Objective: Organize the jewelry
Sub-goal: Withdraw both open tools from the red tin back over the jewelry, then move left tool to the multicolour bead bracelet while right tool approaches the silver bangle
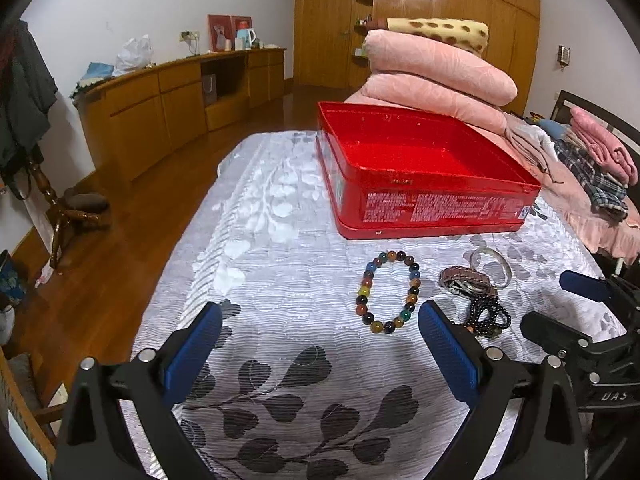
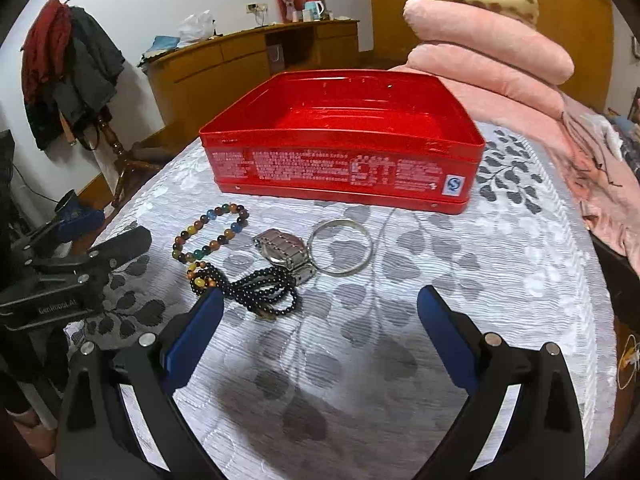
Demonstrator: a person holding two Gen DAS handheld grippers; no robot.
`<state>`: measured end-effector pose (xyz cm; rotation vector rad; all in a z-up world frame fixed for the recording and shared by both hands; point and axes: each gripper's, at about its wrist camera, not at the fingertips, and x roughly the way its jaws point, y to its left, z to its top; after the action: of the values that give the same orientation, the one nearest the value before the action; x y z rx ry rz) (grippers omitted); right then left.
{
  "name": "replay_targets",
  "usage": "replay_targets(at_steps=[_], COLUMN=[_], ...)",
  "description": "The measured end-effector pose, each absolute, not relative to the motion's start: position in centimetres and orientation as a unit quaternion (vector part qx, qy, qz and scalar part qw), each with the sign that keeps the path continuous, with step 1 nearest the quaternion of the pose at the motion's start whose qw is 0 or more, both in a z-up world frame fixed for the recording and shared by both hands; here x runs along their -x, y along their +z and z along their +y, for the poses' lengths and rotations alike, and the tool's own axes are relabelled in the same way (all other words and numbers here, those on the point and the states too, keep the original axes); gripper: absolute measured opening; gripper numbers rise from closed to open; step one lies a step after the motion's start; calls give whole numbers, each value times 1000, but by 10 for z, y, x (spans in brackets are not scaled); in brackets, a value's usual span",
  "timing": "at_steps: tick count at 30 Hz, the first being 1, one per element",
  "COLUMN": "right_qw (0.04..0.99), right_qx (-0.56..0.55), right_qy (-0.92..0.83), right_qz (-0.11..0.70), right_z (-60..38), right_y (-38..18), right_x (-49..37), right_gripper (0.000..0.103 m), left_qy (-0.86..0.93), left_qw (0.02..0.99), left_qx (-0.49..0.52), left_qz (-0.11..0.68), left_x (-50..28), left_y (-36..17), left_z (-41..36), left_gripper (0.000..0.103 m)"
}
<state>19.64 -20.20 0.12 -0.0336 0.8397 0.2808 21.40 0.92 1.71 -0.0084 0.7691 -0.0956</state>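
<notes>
Lying loose on the leaf-print bedspread (image 2: 400,380), just in front of the open red tin (image 2: 344,160), are four pcs: a multicolour bead bracelet (image 2: 210,232), a metal watch (image 2: 286,252), a silver bangle (image 2: 342,246) and a black bead strand (image 2: 256,292). All look light. The bangle seems stiff and slippery, so pinch across its rim; the beads are floppy (grab a bunch, not one bead). Left gripper (image 1: 320,344) and right gripper (image 2: 320,328) both have jaws wide apart, holding nothing. Watch, strand and bangle touch or overlap, so lifting one may drag another. Folded pink blankets (image 2: 488,48) sit behind the tin, clear of the path.
</notes>
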Motion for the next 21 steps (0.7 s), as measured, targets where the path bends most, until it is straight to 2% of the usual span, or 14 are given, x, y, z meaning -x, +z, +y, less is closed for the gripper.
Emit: replay_targets(at_steps=[3, 5, 11, 21], right_qw=[900, 898, 895, 885], right_qx=[14, 6, 6, 11], right_qy=[136, 135, 121, 120], right_qz=[414, 420, 429, 449], right_z=[-200, -204, -213, -215], right_y=[-1, -3, -6, -19], right_x=[-204, -209, -219, -227], right_gripper=[88, 80, 71, 69], left_qy=[-49, -51, -56, -81], left_qw=[925, 925, 922, 911], left_qx=[5, 6, 3, -7], left_qz=[377, 378, 382, 405], left_x=[-217, -218, -226, -245], left_y=[15, 15, 12, 2], left_z=[9, 9, 6, -12], left_gripper=[96, 96, 96, 96])
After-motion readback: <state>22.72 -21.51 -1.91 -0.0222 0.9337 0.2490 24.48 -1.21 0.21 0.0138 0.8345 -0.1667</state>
